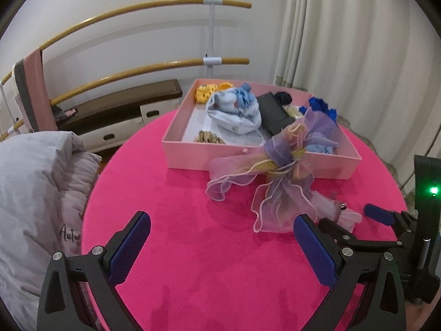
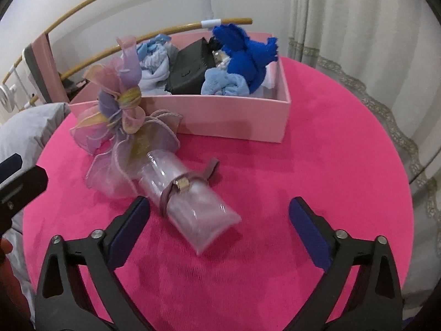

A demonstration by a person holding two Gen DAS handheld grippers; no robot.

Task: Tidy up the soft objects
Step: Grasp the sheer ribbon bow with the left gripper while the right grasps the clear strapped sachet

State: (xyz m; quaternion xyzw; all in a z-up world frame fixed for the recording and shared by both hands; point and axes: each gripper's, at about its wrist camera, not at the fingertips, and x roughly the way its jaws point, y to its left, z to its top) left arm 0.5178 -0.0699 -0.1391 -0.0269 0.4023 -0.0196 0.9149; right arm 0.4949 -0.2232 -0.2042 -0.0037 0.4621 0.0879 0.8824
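Two grippers in my views, both over a round hot-pink table (image 2: 330,143), the biggest thing here. Behind it: white wall, cream curtain (image 1: 344,41) on the right, wooden rails (image 1: 137,9) on the left. A grey quilt (image 1: 33,187) sits beside the table's left edge.

Next in size, a pale pink box (image 2: 220,115) w/ no lid, on the far part of the table. Inside it, soft items packed close: a royal-blue cloth (image 2: 242,55) piled at the right, a black pouch (image 2: 190,74) in the middle, a light-blue fleece bundle (image 2: 223,84) at the near wall, a whitish-blue garment (image 1: 234,113) toward the left, a yellow plush bit (image 1: 204,92) in the far left corner.

On the table, touching the box's near wall, stands a sheer lilac-and-peach ribbon bow (image 2: 121,104). It's attached to a clear plastic roll (image 2: 190,195) lying tilted on the cloth, w/ a mauve strap (image 2: 176,190) buckled around it.

My right gripper (image 2: 219,223) has fingers spread wide apart, gripping nothing; the roll's near end lies between them, closer to the left finger. My left gripper (image 1: 222,237) is likewise spread wide, w/ nothing in it, above bare pink cloth.
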